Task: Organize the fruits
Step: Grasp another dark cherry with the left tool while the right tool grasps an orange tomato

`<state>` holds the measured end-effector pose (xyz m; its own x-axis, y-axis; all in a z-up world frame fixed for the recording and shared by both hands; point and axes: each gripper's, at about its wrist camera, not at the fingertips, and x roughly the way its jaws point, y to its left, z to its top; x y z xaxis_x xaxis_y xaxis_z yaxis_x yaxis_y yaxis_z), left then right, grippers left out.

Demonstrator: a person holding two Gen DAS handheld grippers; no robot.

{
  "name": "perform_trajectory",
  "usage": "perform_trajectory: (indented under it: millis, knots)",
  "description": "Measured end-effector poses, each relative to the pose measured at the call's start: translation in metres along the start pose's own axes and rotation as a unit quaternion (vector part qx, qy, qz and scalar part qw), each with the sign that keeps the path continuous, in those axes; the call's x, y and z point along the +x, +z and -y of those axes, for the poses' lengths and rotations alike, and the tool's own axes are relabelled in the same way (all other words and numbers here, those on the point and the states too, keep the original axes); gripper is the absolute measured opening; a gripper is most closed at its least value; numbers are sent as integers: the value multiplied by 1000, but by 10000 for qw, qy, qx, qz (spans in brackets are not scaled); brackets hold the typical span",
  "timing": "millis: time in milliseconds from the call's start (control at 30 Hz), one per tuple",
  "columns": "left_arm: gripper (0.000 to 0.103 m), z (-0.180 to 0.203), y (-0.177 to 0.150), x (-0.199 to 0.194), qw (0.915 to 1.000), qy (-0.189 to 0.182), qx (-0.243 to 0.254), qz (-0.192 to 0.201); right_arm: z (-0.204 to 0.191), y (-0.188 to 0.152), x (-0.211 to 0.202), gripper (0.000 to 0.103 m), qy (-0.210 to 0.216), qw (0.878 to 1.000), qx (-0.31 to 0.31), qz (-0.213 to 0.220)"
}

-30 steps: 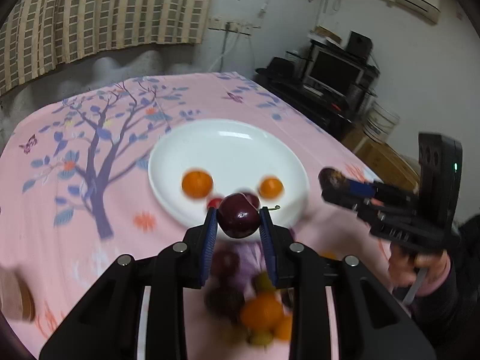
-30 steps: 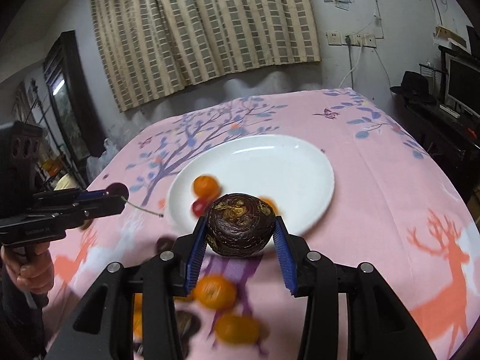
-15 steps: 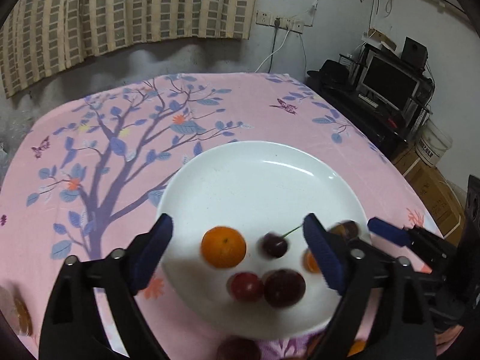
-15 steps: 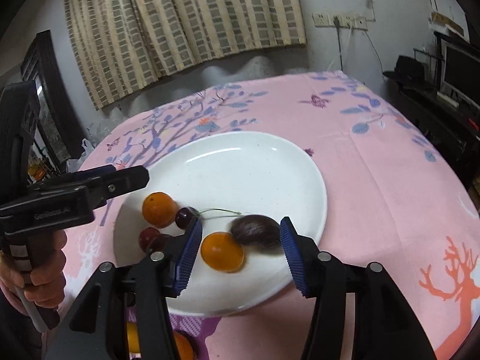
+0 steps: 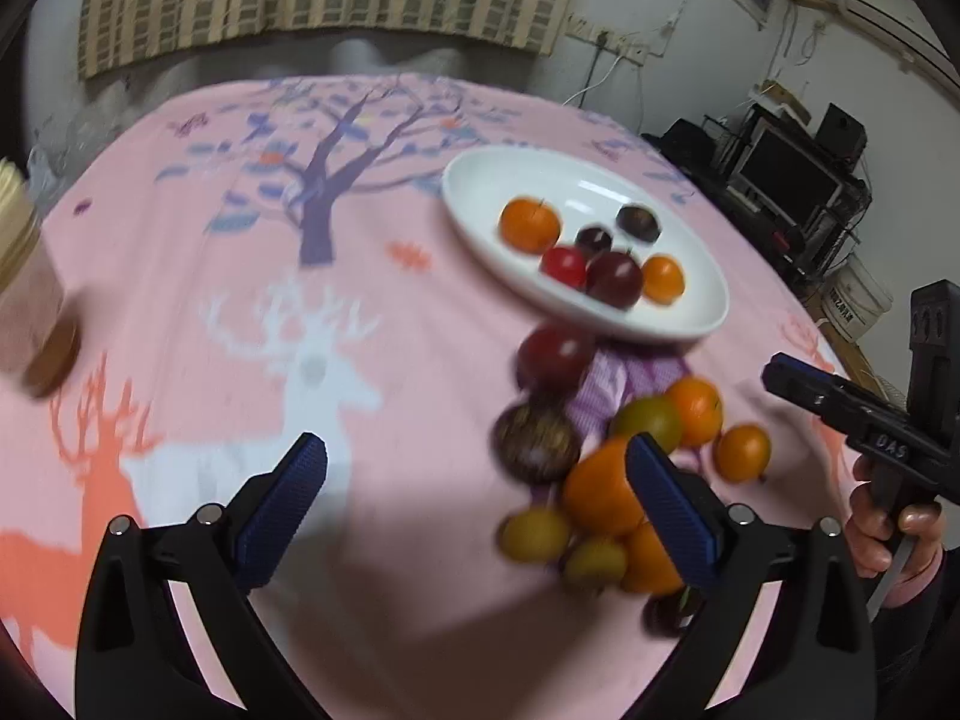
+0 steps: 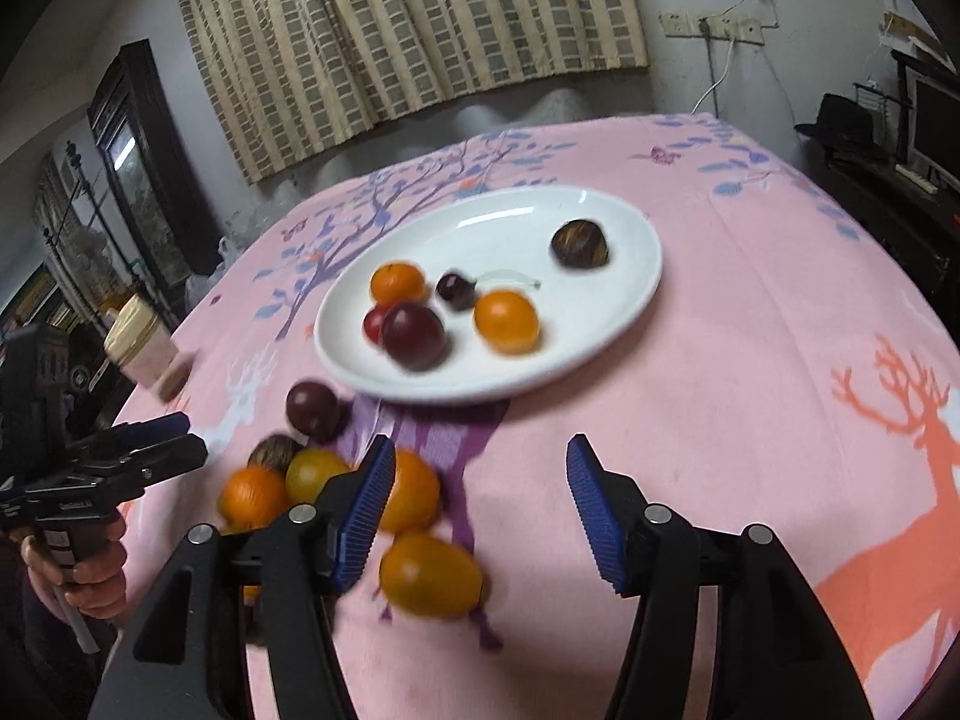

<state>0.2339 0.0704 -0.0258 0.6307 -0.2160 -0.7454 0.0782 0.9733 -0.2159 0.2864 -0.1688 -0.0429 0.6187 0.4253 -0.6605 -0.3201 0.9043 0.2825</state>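
You had both tools empty over the cloth, on the near side of the white plate [image 6: 624,312], which already carried six fruits. Your left gripper [image 5: 474,501] stood with its pads spread very wide and nothing between them; your right gripper [image 6: 480,501] was just as wide open and equally bare.

The loose fruit pile [image 5: 606,480] lay on the cloth just short of the plate's near rim, and that was the relation to read. From your left tool the pile sat off to the right, crowding its right pad, not centred in the gap. From your right tool it sat off to the left, against the left pad, with one orange oval fruit [image 6: 431,582] lying closest, low and just inside that pad. Its long axis ran roughly across the opening, so I judged a squeeze there would have met its ends.

Neither tool was lined up yet; each needed to slide sideways toward the pile. The right one looked marginally nearer to a clean pick. The dark plum [image 6: 312,409] rested nearest the plate rim.
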Motion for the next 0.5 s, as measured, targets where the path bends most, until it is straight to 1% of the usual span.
perform_trajectory:
  millis: [100,200,267,367,500]
  knots:
    - [98,-7,-14,-6,9999,-7,-96,56,-2,-9,1,60,298,9994,6,-203]
    - [98,-9,-15,-8,9998,-74,-177,54,-8,-12,4,60,523,9979,-81,-374]
    - [98,-8,-15,-9,9999,-32,-130,83,-11,-14,8,60,479,9975,-160,-489]
    - [98,-6,-14,-9,9999,5,-76,74,-14,-17,13,60,275,9971,-310,-641]
    - [98,-6,-15,-9,9999,11,-86,81,-17,-20,18,60,223,9961,-393,-762]
